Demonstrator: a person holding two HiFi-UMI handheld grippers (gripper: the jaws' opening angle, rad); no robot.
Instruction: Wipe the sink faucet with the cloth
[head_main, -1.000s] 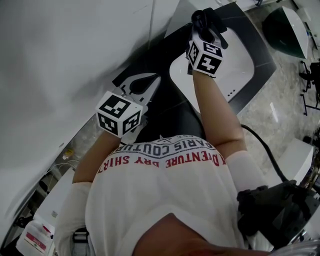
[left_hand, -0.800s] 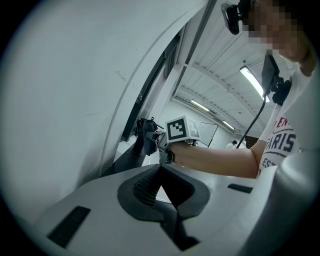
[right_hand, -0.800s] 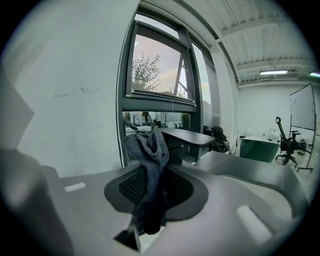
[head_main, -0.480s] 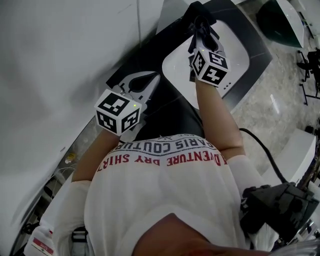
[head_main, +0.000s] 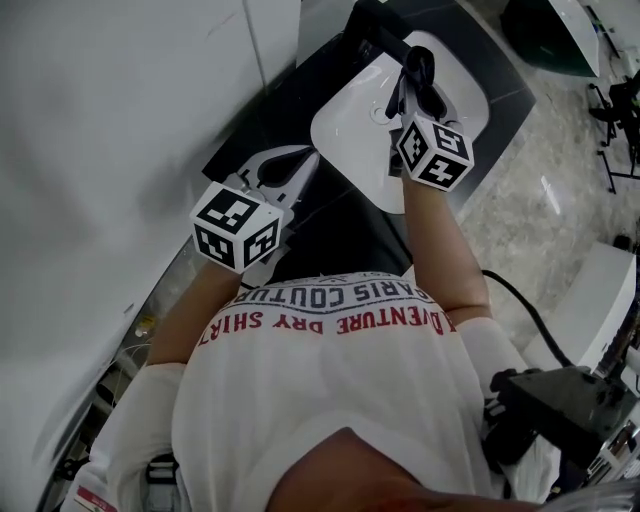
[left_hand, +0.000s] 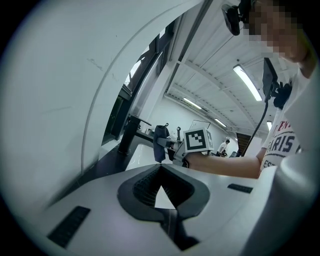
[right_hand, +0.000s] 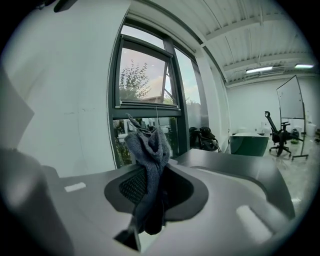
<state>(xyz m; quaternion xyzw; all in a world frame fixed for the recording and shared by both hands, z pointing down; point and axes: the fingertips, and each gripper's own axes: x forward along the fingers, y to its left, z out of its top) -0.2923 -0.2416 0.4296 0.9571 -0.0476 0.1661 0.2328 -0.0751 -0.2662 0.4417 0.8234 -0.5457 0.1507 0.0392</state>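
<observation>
Right tool (head_main: 414, 72) is gripping the cloth (right_hand: 149, 160); faucet (head_main: 374, 26) at eleven o'clock may be dragging it out. Left tool (head_main: 283, 168) closed, empty.

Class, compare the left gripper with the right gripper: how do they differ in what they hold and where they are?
The right gripper is shut on the cloth; the left gripper is shut on nothing. The right gripper hangs over the white sink near the faucet; the left gripper sits back over the dark counter. Both carry a marker cube.
</observation>
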